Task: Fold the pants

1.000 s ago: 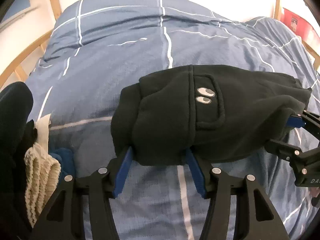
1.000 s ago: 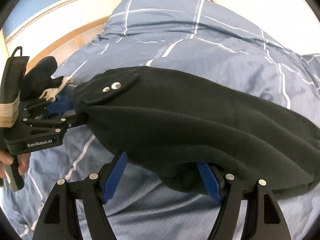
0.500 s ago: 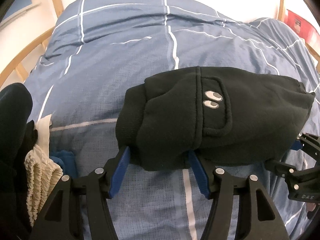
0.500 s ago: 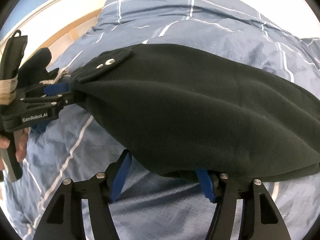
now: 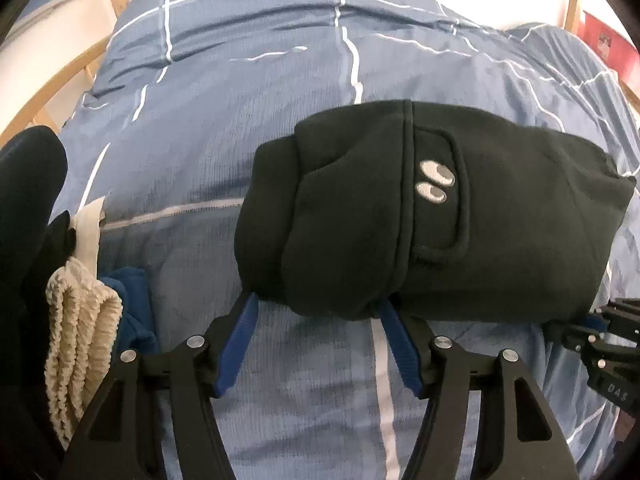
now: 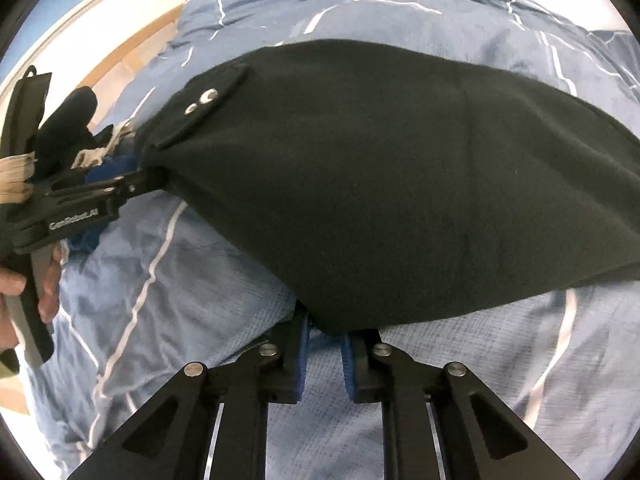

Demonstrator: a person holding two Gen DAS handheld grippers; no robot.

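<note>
The left tool (image 5: 316,312) stood spread wide, its blue pads flanking the near edge of the folded black fleece pants (image 5: 432,216); the right tool (image 6: 325,336) pinched their hem. The bundle, pocket showing two embroidered eyes (image 5: 434,182), lay on the blue bed (image 5: 224,128).

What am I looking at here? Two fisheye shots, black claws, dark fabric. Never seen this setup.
No robot: a person holds a hand-held two-finger tool in each hand, each with a camera looking along its fingers.

The left camera view shows the left tool, its blue-padded fingers spread at the near edge of the folded black fleece pants, grip unclear. The right camera view shows the right tool, nearly closed on the pants' lower edge; the left tool appears at its left side.

The pants lie on a blue quilt with white stripes on a bed. A cream knitted cloth and other clothes sit at the left.
</note>
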